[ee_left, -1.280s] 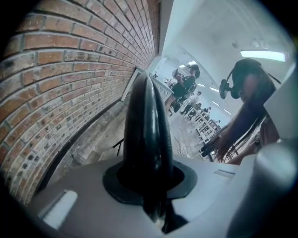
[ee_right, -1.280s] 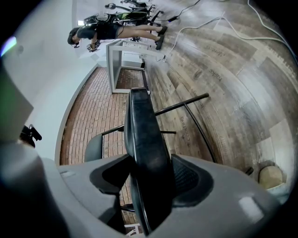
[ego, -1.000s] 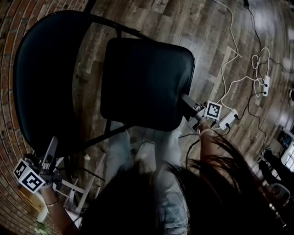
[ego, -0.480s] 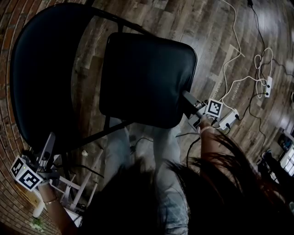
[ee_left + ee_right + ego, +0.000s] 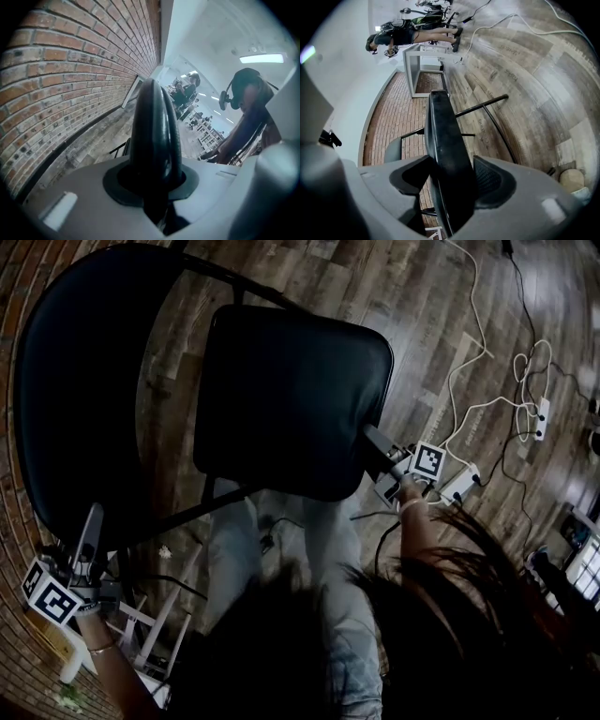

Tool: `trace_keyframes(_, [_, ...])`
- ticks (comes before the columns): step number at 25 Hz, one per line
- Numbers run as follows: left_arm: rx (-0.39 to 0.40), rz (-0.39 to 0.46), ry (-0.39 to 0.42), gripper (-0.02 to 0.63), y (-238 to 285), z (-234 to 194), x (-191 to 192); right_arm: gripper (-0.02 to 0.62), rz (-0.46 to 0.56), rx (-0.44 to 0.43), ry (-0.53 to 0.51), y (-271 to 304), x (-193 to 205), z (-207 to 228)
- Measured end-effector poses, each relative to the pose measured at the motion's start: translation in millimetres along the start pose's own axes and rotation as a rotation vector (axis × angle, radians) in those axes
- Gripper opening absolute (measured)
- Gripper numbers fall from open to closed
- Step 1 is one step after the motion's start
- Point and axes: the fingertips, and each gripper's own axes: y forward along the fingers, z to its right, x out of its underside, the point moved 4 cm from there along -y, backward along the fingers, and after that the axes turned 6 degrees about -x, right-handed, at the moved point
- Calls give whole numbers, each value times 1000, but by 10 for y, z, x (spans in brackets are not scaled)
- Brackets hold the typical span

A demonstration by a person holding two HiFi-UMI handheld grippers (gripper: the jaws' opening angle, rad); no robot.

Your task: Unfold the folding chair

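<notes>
The black folding chair stands open below me on the wood floor. Its curved backrest (image 5: 75, 399) is at the left and its padded seat (image 5: 291, 399) in the middle. My left gripper (image 5: 91, 532) is at the lower left, shut on the backrest's edge, which fills the gap between the jaws (image 5: 154, 136). My right gripper (image 5: 370, 439) is shut on the right-hand edge of the seat. In the right gripper view that edge (image 5: 445, 140) runs straight between the two pads, with the chair's thin metal frame (image 5: 487, 101) beyond.
A brick wall (image 5: 70, 70) runs along the left. White and black cables (image 5: 487, 352) and power strips (image 5: 466, 482) lie on the floor to the right. A white frame (image 5: 150, 624) stands at the lower left. The person's legs (image 5: 328, 549) are just below the seat.
Both grippers keep their hold. The left gripper has tilted a little and sits slightly lower and further left in the head view; the chair has barely shifted in the picture.
</notes>
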Motion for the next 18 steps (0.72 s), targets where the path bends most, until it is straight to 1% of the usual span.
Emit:
trace_keyframes(5, [4,5,-12,80,29,-1,30,293,40,79,-11,-53,13,9])
trace_keyframes(8, [12,-9,16,86,50,9,25,298,64,134,-12,-91,11,-11])
trace_keyframes(12, [-16,-21,66,110,64,-8,15,290,105,206,-30,-171,33,-85])
trace_keyframes(15, [-11,-36,86,112,73,-7,27,277,99,276,-64,-259,124,-130])
trace_keyframes(18, [-2,-51,92,112,70,0,31,268,108,299,-52,-309,244,-174])
